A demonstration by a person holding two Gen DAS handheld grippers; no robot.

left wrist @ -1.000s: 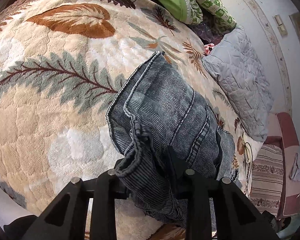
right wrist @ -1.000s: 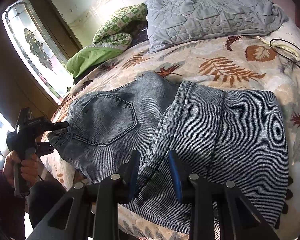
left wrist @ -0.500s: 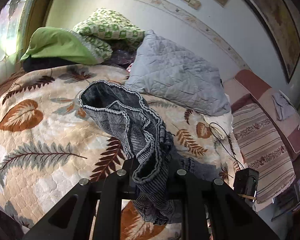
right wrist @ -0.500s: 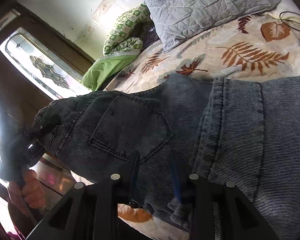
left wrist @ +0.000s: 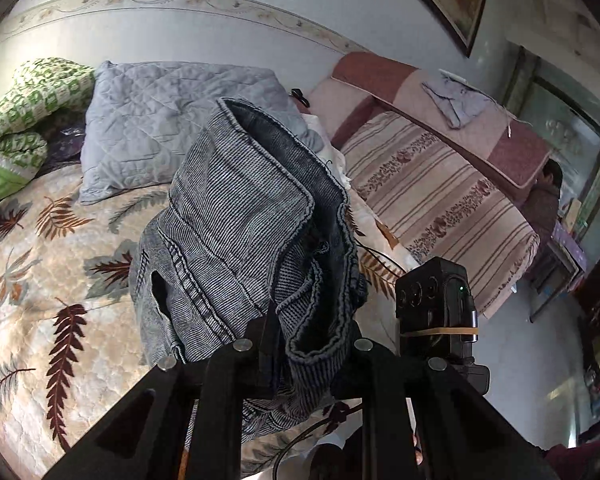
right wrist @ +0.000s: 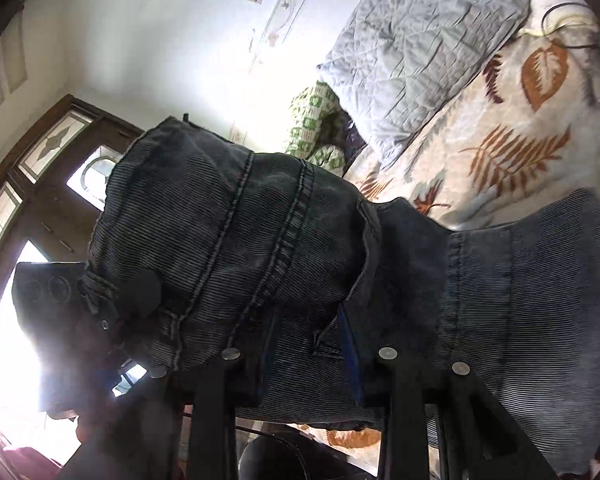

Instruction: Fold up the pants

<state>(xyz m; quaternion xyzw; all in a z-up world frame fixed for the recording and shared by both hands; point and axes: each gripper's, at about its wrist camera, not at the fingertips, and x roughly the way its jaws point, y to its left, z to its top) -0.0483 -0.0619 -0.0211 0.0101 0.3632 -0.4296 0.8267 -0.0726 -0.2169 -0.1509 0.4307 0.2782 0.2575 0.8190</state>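
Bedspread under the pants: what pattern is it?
Cream bedspread printed with rust, brown and grey-green leaves; clearest in the left wrist view.

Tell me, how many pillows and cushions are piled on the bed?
2: a grey quilted pillow behind the jeans, and a green-and-white patterned one beside it, by the wall. More may be hidden.

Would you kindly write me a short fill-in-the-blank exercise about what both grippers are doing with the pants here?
1. The left gripper is shut on the ____.
2. The blanket under the pants is printed with ____.
3. The quilted pillow is coloured ____.
4. The right gripper grips the same ____.

Missing words: pants; leaves; grey; pants
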